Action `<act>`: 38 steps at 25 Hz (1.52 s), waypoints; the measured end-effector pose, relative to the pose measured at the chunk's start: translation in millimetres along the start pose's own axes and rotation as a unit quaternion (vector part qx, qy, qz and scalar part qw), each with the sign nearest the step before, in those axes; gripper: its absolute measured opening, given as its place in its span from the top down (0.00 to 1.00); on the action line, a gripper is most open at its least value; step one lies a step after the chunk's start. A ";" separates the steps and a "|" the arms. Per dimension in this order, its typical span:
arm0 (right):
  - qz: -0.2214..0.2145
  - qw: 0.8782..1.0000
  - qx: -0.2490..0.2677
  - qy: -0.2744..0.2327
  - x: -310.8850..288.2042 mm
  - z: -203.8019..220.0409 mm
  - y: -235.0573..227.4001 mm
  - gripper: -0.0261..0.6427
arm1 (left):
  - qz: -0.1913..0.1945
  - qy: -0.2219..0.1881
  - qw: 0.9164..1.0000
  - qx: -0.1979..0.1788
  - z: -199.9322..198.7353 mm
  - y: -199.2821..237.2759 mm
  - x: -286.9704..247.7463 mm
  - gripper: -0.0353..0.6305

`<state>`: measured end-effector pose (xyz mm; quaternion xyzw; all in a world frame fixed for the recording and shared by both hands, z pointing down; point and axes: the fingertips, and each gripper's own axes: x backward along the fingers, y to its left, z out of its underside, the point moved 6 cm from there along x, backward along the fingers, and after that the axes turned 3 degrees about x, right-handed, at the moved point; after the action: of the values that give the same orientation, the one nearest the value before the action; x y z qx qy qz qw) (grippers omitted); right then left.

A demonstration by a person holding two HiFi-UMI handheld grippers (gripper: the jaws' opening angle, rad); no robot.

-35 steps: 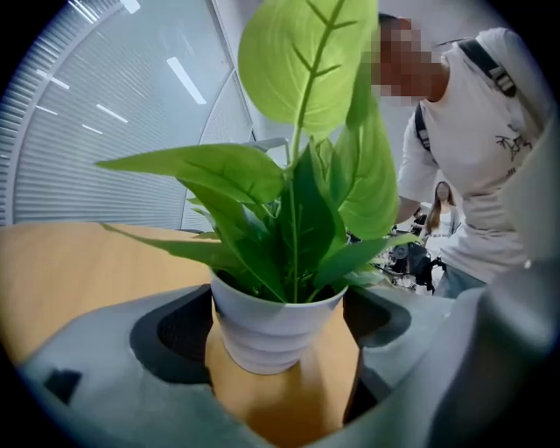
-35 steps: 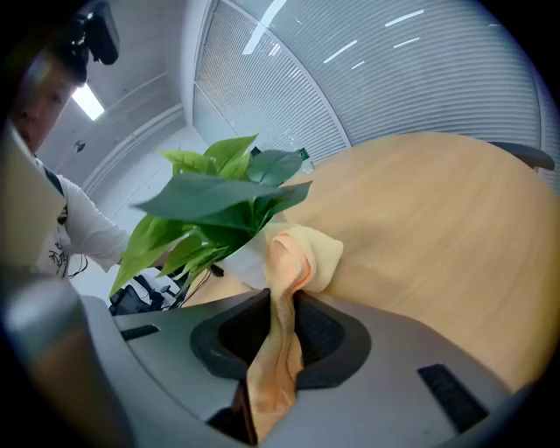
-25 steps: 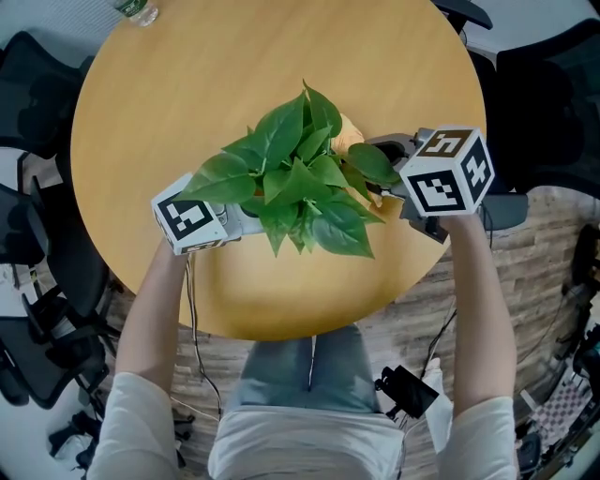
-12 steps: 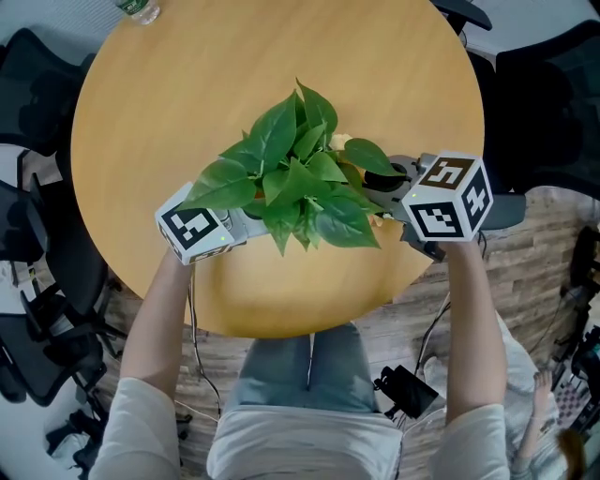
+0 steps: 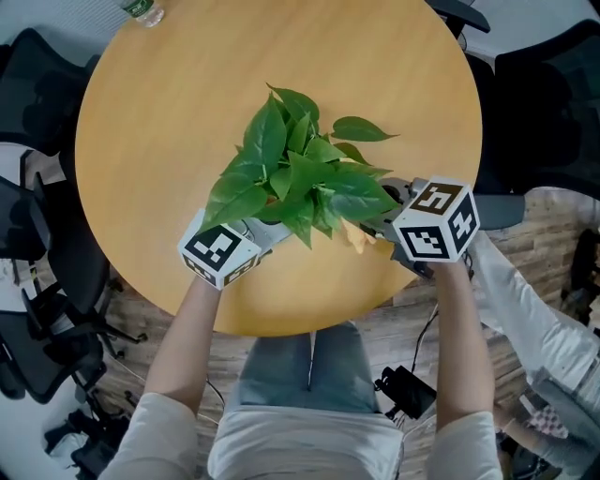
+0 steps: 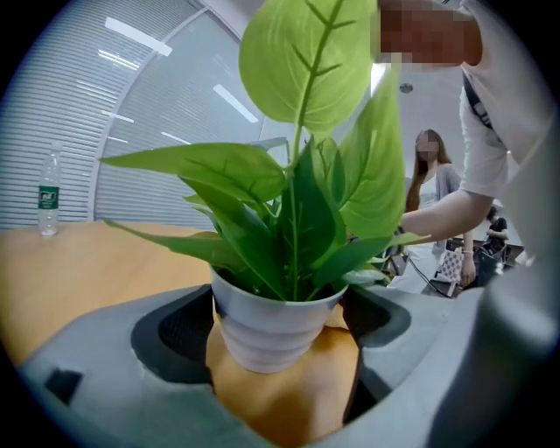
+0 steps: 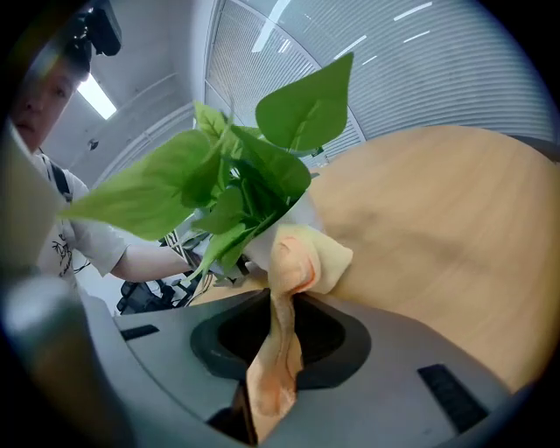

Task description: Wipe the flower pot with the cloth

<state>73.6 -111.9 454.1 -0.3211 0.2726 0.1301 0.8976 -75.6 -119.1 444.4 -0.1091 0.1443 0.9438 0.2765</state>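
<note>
A leafy green plant stands near the front of the round wooden table; in the head view its leaves hide the pot. In the left gripper view the white ribbed flower pot sits between the jaws of my left gripper, which is shut on it. My left gripper reaches under the leaves from the front left. My right gripper comes in from the front right, shut on a peach cloth. The bunched cloth presses against the pot's white side beyond my right gripper.
A water bottle stands at the table's far left edge, also the bottle in the left gripper view. Black office chairs ring the table. Another person's sleeve shows at the right, and a person stands beyond the pot.
My left gripper has swung right and nearer to me, and the plant has turned with it. The right gripper and cloth slid slightly left. A person's arm came in at right.
</note>
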 end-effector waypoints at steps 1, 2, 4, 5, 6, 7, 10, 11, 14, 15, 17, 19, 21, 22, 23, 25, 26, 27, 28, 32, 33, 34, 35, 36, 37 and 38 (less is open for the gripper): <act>0.001 1.000 0.000 0.000 -1.2 1.5 2.3 0.85 | -0.012 -0.002 1.000 0.004 0.2 -0.7 0.0 0.25; 0.001 1.000 0.000 -0.001 -2.1 2.8 4.3 0.85 | -0.024 -0.003 1.000 0.008 0.2 -1.7 -0.4 0.25; 0.001 1.000 -0.001 -0.002 -3.0 5.0 6.3 0.85 | -0.045 -0.006 0.999 0.016 -0.1 -3.8 -2.4 0.25; 0.000 1.000 -0.001 -0.002 -3.6 5.8 6.8 0.85 | -0.056 -0.007 0.998 0.020 -0.2 -4.6 -3.4 0.25; -0.001 1.000 -0.001 -0.002 -4.5 6.3 7.5 0.85 | -0.065 -0.010 0.998 0.023 -0.2 -5.2 -4.0 0.25; -0.003 1.000 -0.001 -0.001 -5.9 6.8 8.5 0.85 | -0.073 -0.012 0.997 0.025 -0.1 -5.7 -4.0 0.25; -0.003 1.000 -0.001 0.000 -8.5 8.6 11.1 0.85 | -0.079 -0.015 0.996 0.027 0.4 -6.6 -2.7 0.25; 0.000 1.000 -0.002 -0.002 -7.8 9.3 10.8 0.85 | -0.077 -0.017 0.997 0.027 0.4 -6.8 -2.9 0.24; 0.018 1.000 -0.011 -0.010 -0.1 14.9 6.4 0.85 | -0.062 -0.025 0.997 0.030 2.7 -8.8 -7.6 0.24; 0.028 0.999 -0.015 -0.012 2.9 17.7 4.2 0.85 | -0.055 -0.029 0.998 0.033 4.5 -9.7 -9.9 0.24; 0.034 0.999 -0.018 -0.017 0.3 19.4 1.9 0.85 | -0.047 -0.027 0.998 0.037 6.8 -7.6 -7.6 0.24; 0.019 0.999 -0.017 -0.022 -10.4 13.5 4.8 0.85 | -0.054 -0.013 0.998 0.032 6.5 -2.6 4.1 0.24; 0.006 1.000 -0.015 -0.020 -12.5 10.1 8.6 0.85 | -0.057 -0.001 0.998 0.025 5.9 -2.7 12.7 0.24; 0.005 1.000 -0.015 -0.019 -9.9 10.5 9.3 0.85 | -0.056 0.002 0.998 0.024 4.8 -4.2 14.1 0.24; 0.005 1.000 -0.016 -0.018 -6.5 11.3 9.3 0.85 | -0.053 0.005 0.998 0.022 3.5 -5.6 14.4 0.24; 0.007 1.000 -0.017 -0.017 0.6 12.4 7.6 0.85 | -0.041 0.009 0.999 0.015 1.9 -6.8 14.0 0.24; 0.009 1.000 -0.018 -0.017 3.7 13.0 6.4 0.85 | -0.032 0.011 0.999 0.011 2.1 -7.0 13.7 0.24; 0.011 1.000 -0.019 -0.017 6.0 13.7 5.2 0.85 | -0.021 0.014 1.000 0.007 2.8 -6.9 13.7 0.24; 0.012 1.000 -0.020 -0.017 7.2 14.3 4.2 0.85 | -0.010 0.018 1.000 0.003 3.9 -5.9 14.6 0.24; 0.026 0.999 -0.026 -0.022 9.9 13.6 -1.5 0.85 | 0.032 0.027 0.999 -0.013 4.7 5.5 22.1 0.24; 0.030 0.999 -0.028 -0.023 10.6 12.5 -3.0 0.85 | 0.043 0.028 0.999 -0.019 3.7 8.8 24.0 0.24; 0.034 0.999 -0.028 -0.025 11.3 11.1 -4.3 0.85 | 0.053 0.030 0.998 -0.026 2.5 11.9 25.3 0.24; 0.037 0.999 -0.029 -0.026 12.1 9.8 -5.8 0.85 | 0.064 0.032 0.997 -0.035 0.9 14.4 25.3 0.24; 0.040 0.998 -0.029 -0.027 12.8 8.5 -7.3 0.85 | 0.077 0.034 0.995 -0.044 -1.2 16.3 23.8 0.24; 0.042 0.998 -0.029 -0.027 13.5 7.4 -8.7 0.85 | 0.091 0.035 0.994 -0.055 -3.8 17.7 21.0 0.24; 0.044 0.998 -0.029 -0.028 14.0 6.3 -9.7 0.85 | 0.104 0.037 0.992 -0.066 -5.7 18.8 17.8 0.24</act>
<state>91.6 -114.3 455.1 -0.3311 0.2576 0.1858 0.8885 -99.9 -127.4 438.0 -0.1460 0.1027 0.9703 0.1631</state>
